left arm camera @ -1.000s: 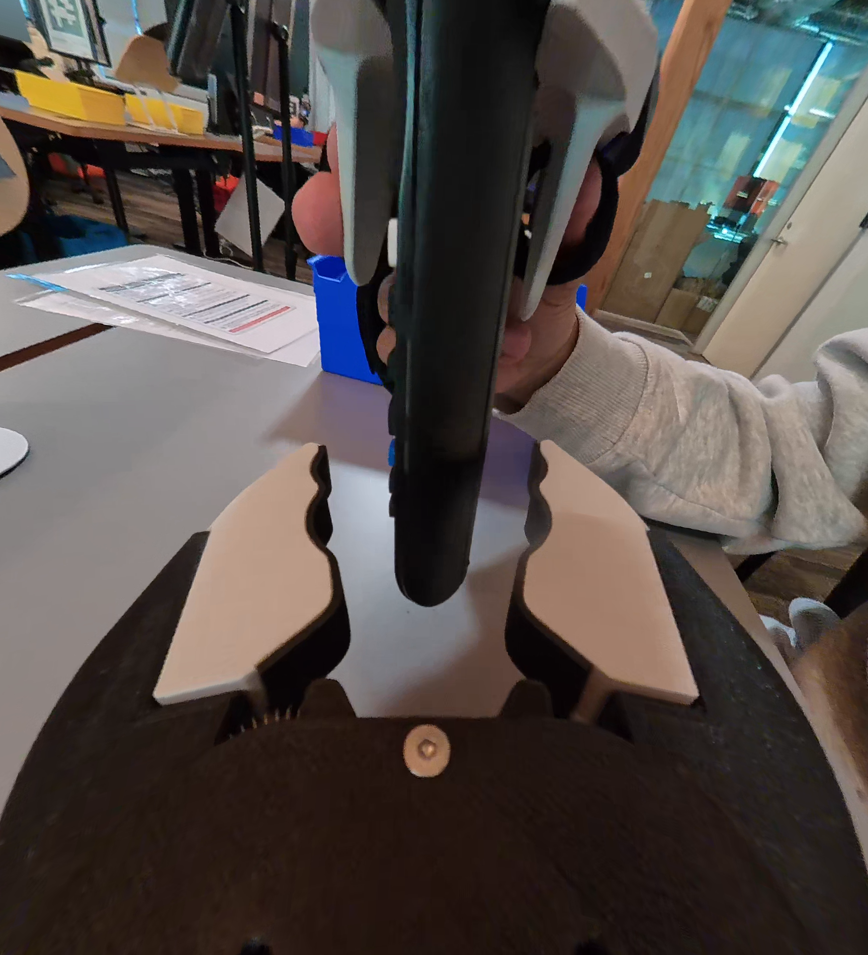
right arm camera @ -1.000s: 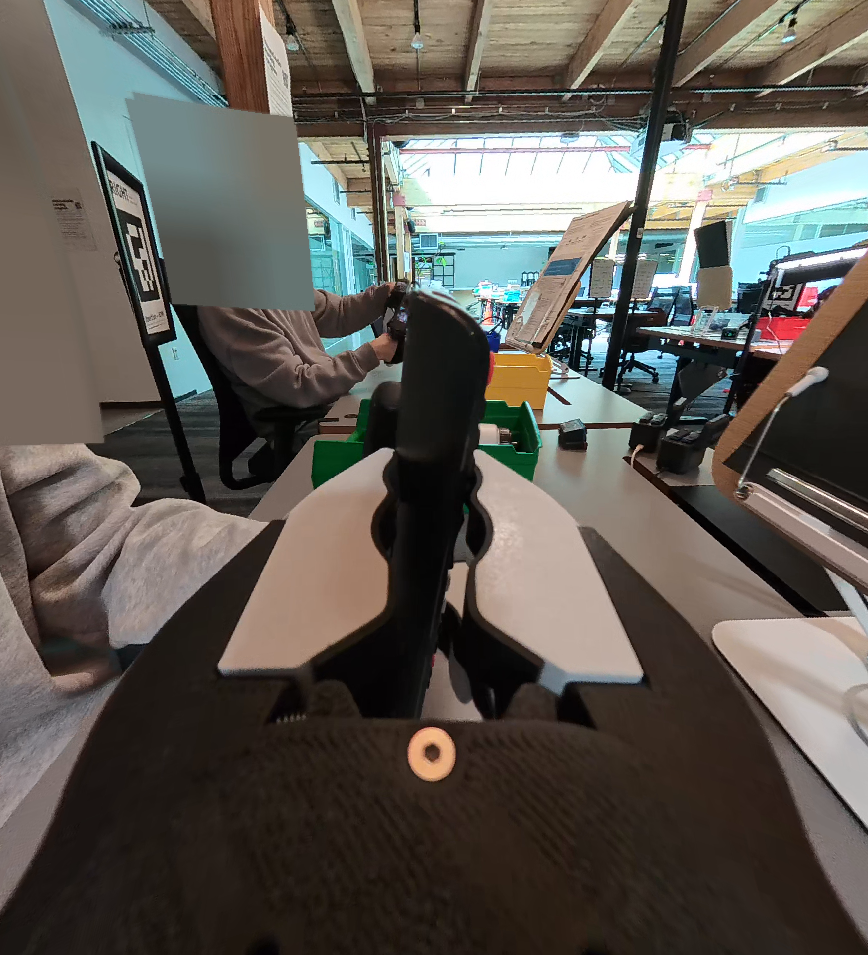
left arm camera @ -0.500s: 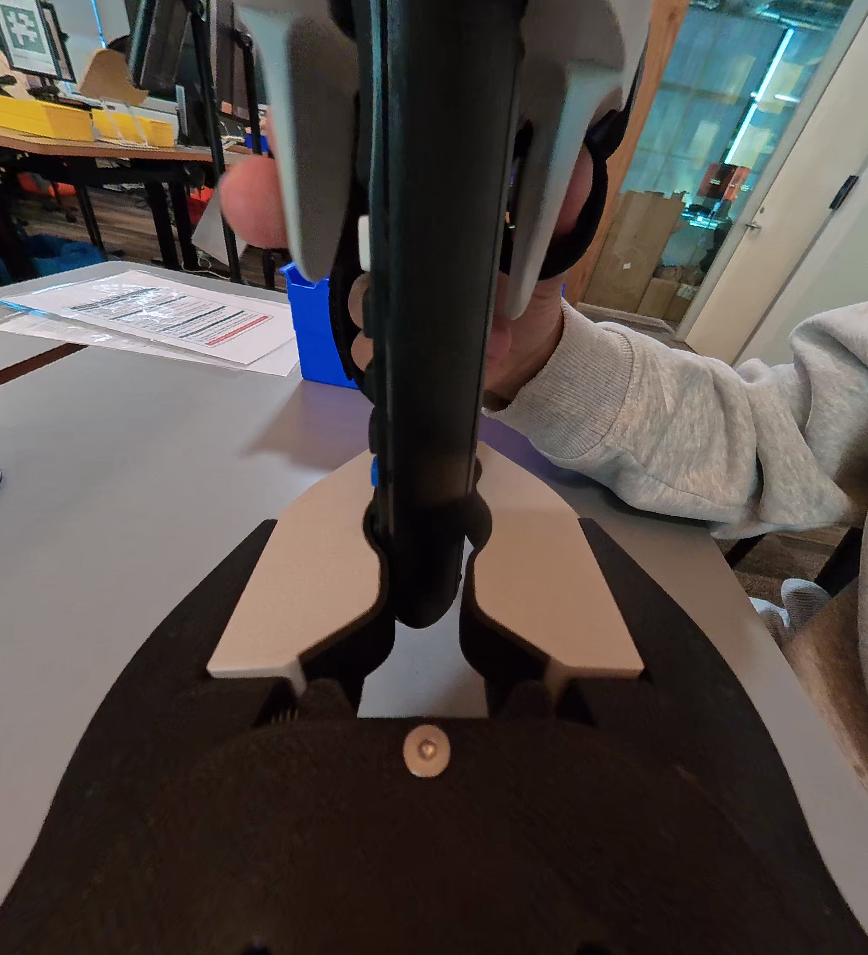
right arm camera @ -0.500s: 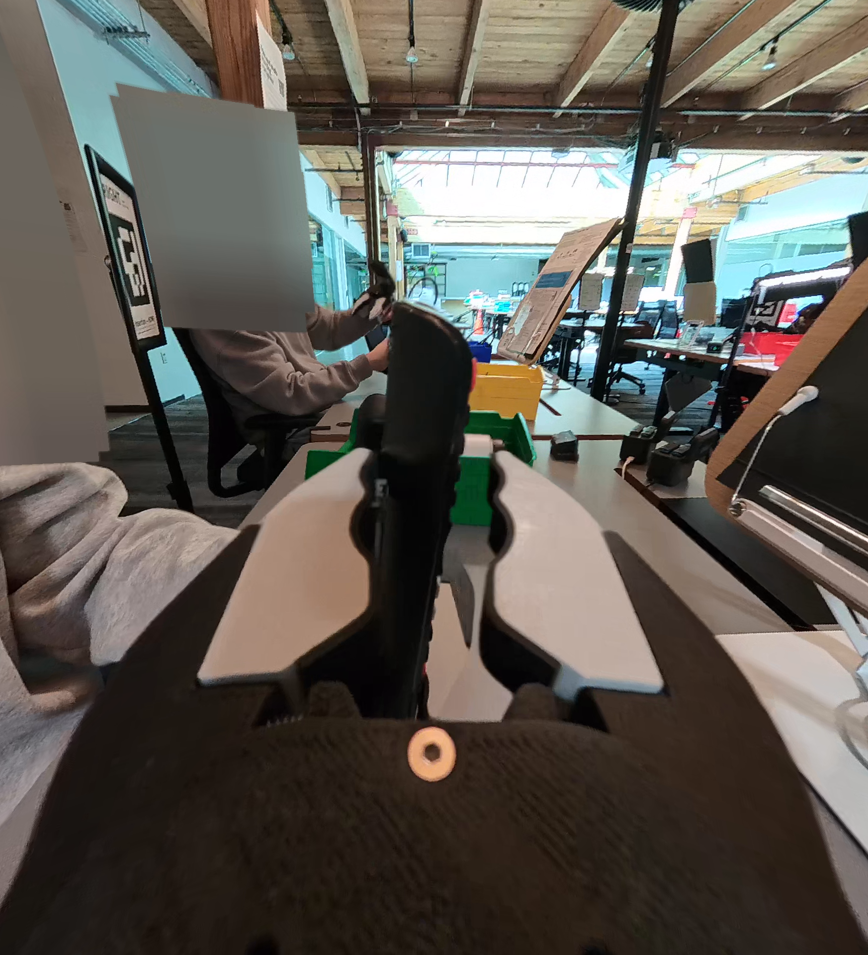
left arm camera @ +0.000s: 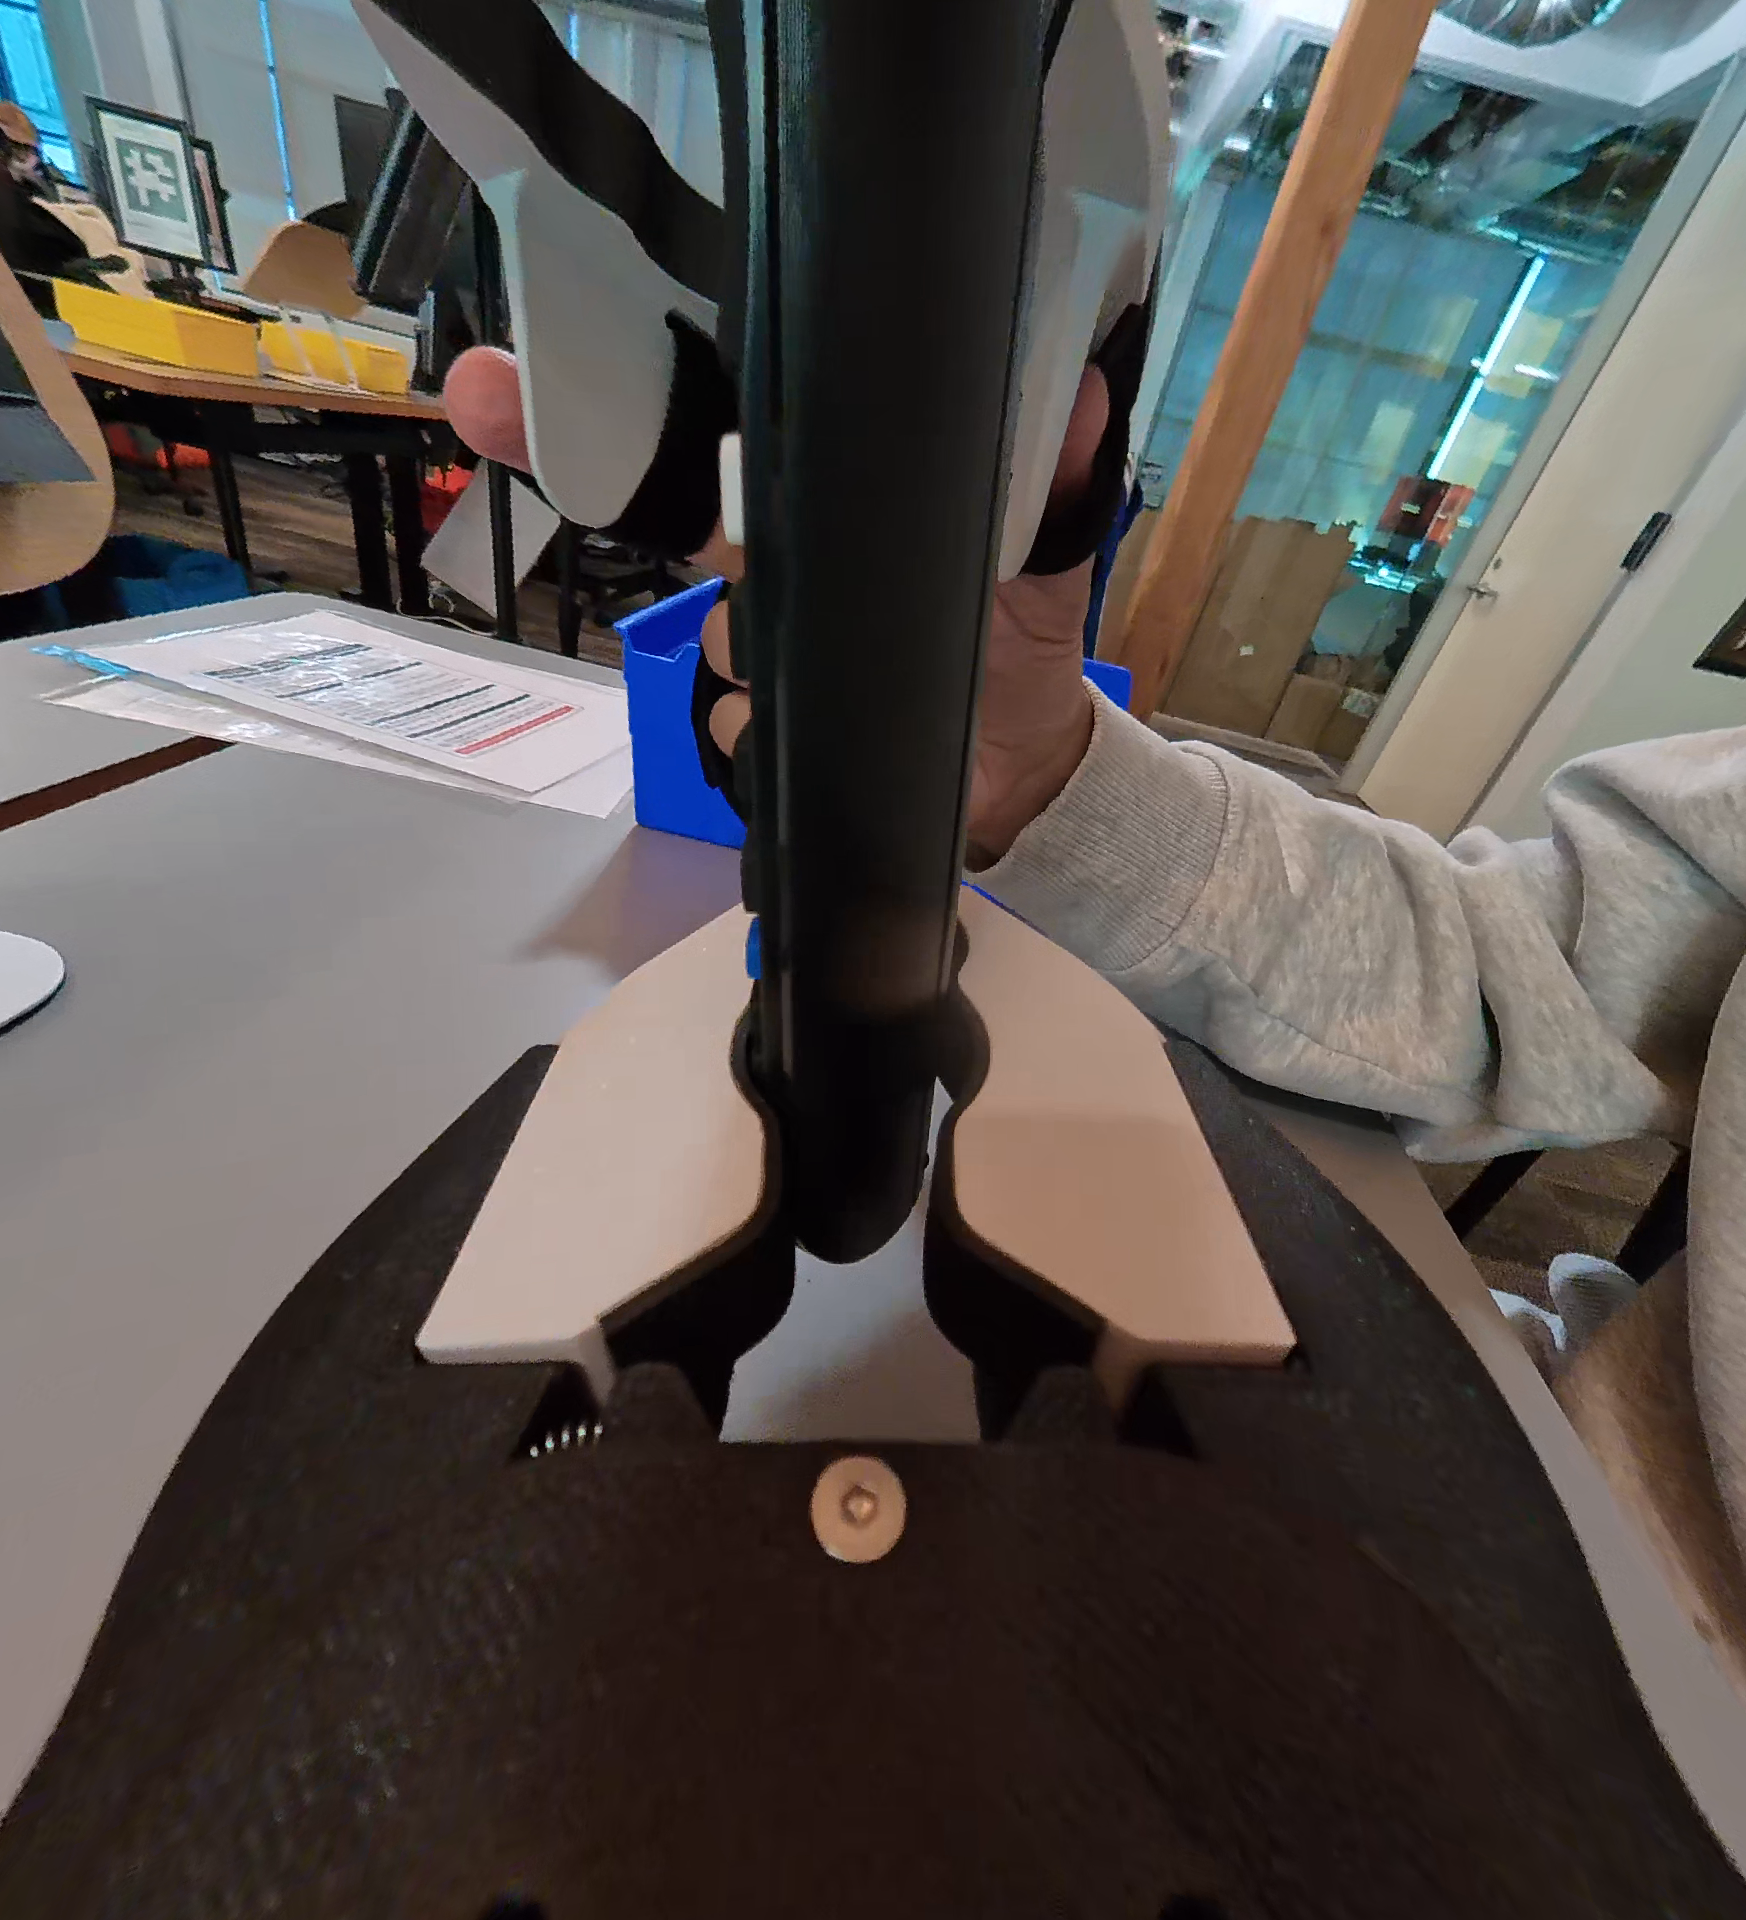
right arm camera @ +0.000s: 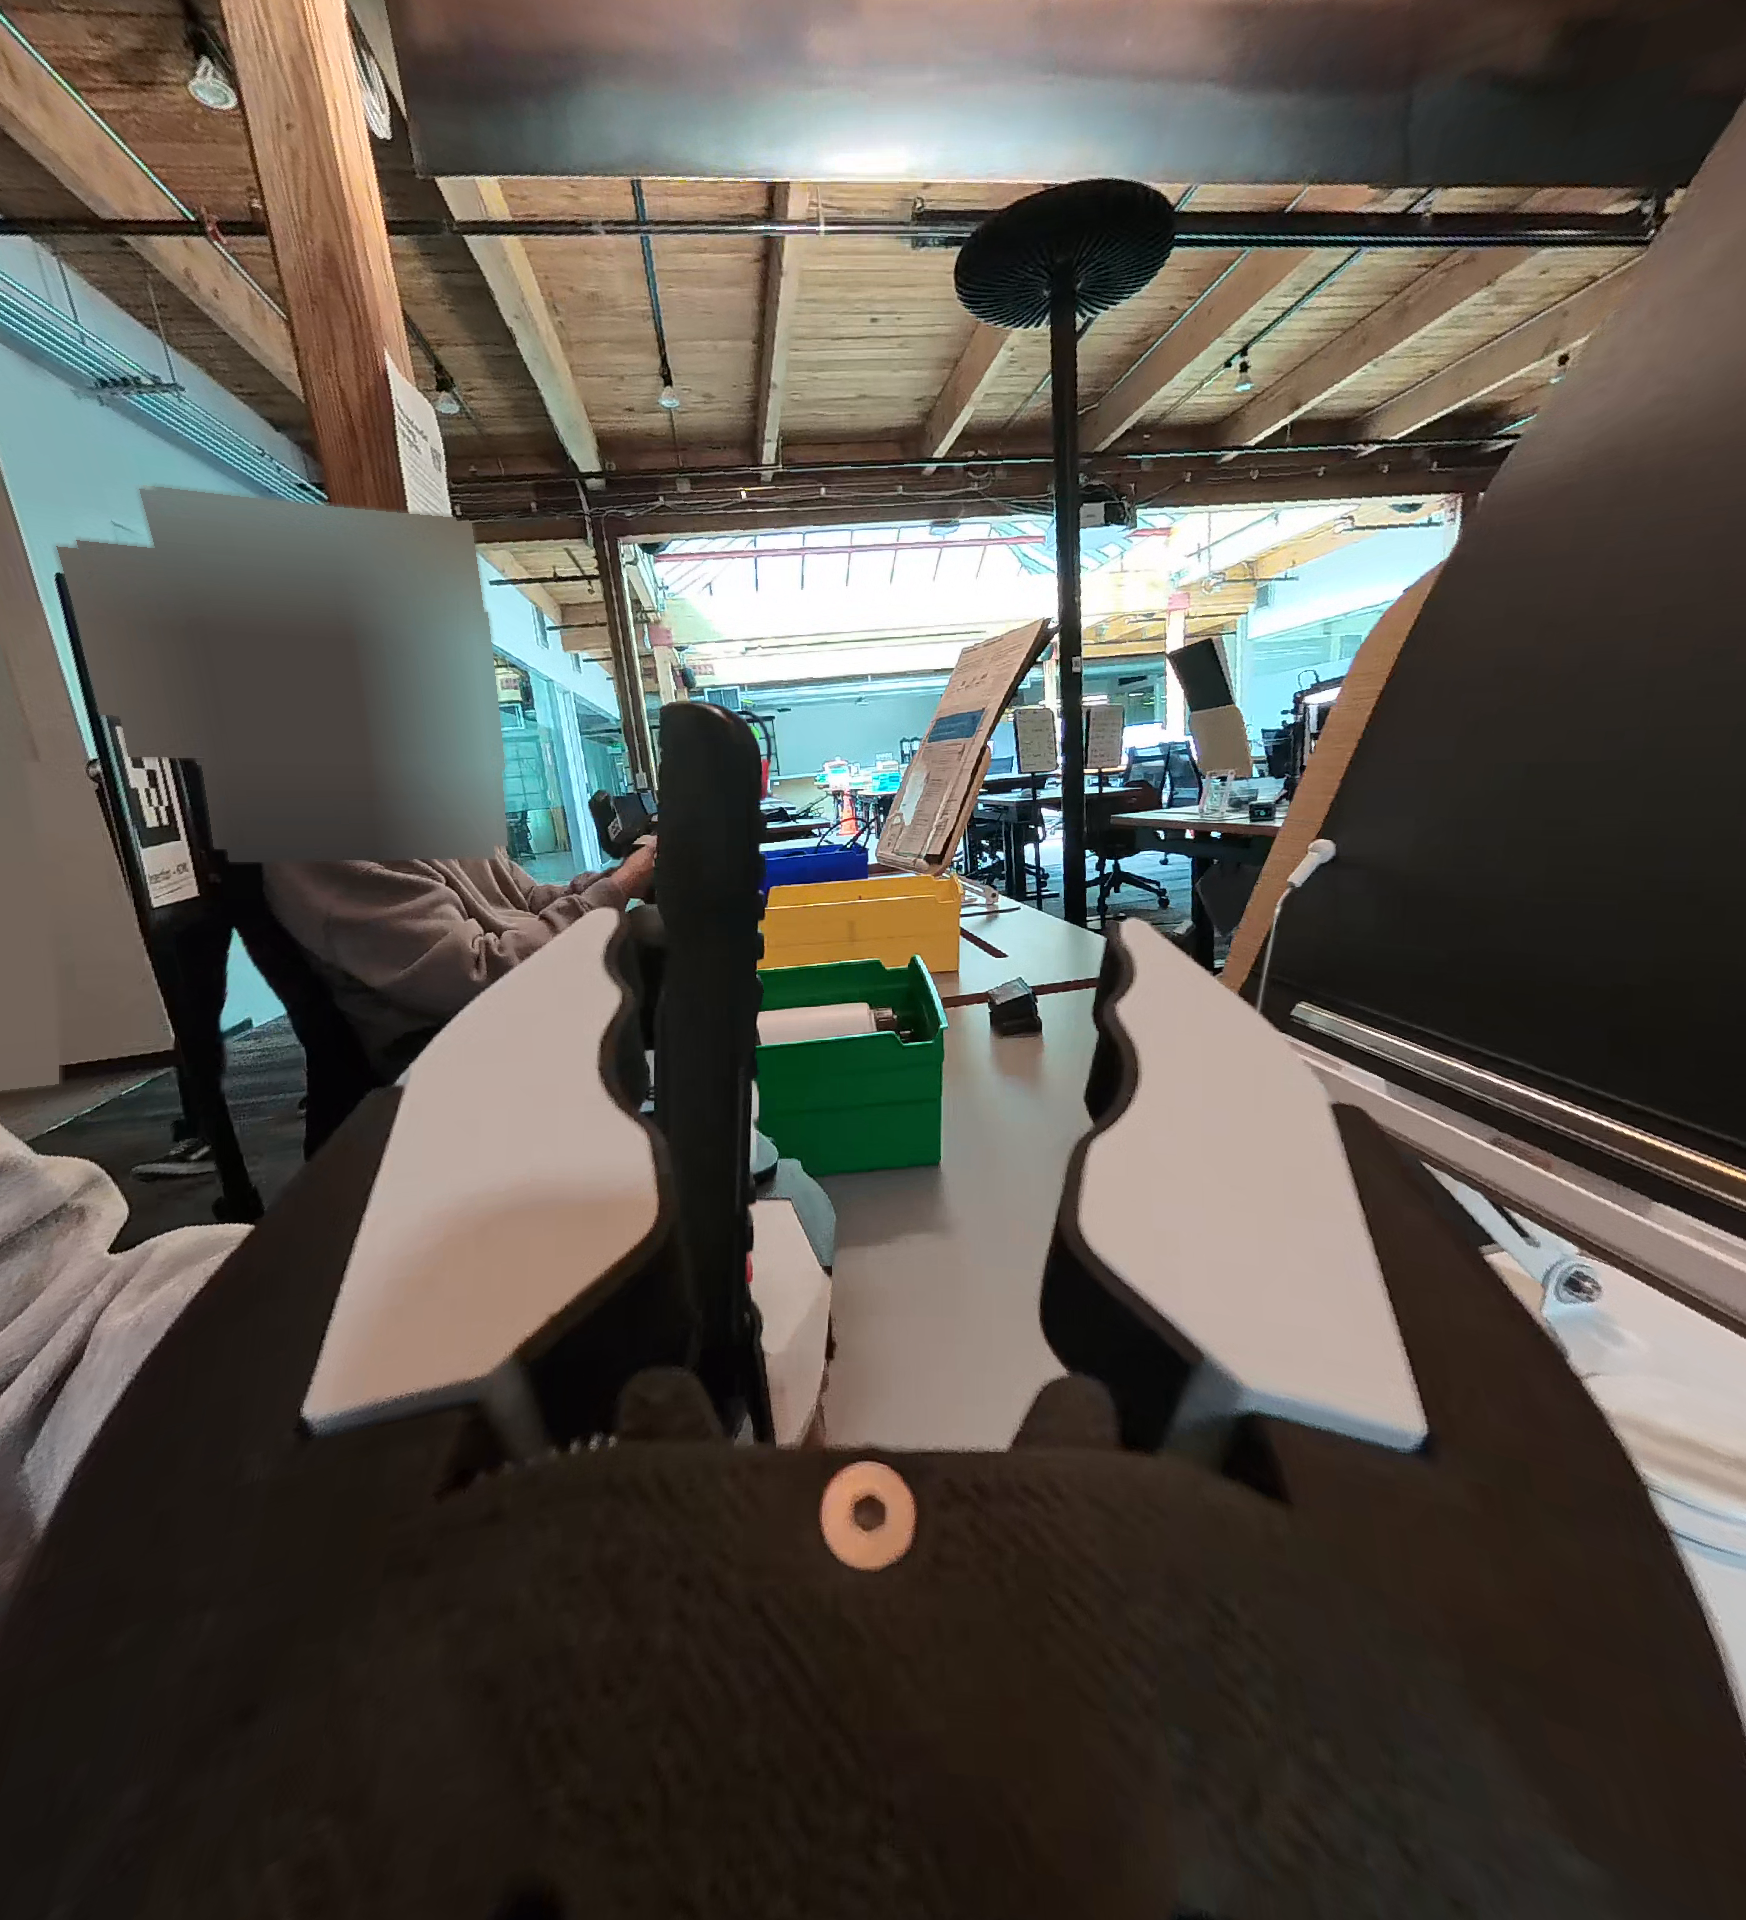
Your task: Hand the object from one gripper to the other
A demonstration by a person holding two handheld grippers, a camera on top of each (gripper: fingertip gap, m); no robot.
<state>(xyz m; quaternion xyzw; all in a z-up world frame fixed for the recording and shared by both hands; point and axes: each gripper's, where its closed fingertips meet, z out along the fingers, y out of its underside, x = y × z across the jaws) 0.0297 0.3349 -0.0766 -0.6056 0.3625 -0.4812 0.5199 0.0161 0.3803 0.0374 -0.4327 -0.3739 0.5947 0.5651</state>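
Observation:
A long black remote control [left arm camera: 869, 520] stands upright over the grey table [left arm camera: 277, 1039]. My left gripper [left arm camera: 853, 997] is shut on its lower end. In the left wrist view my right gripper [left arm camera: 812, 530] is above, with its white fingers [left arm camera: 588, 364] spread on either side of the remote's upper part. In the right wrist view the right gripper [right arm camera: 869, 940] is open. The remote [right arm camera: 708, 935] stands beside its left finger, with a wide gap to the right finger. A white finger of the left gripper [right arm camera: 791, 1320] shows below the remote.
A blue bin [left arm camera: 677, 727] and a paper sheet in plastic [left arm camera: 381, 696] lie on the table. A green bin [right arm camera: 848, 1070], a yellow bin [right arm camera: 858, 920] and a seated person [right arm camera: 412, 935] are farther off. A dark panel on a stand [right arm camera: 1575, 831] rises on the right. A grey sleeve [left arm camera: 1368, 987] reaches in.
My left gripper has shut on the remote's lower end. My right gripper, shut on the remote before, has opened wide and let go of it.

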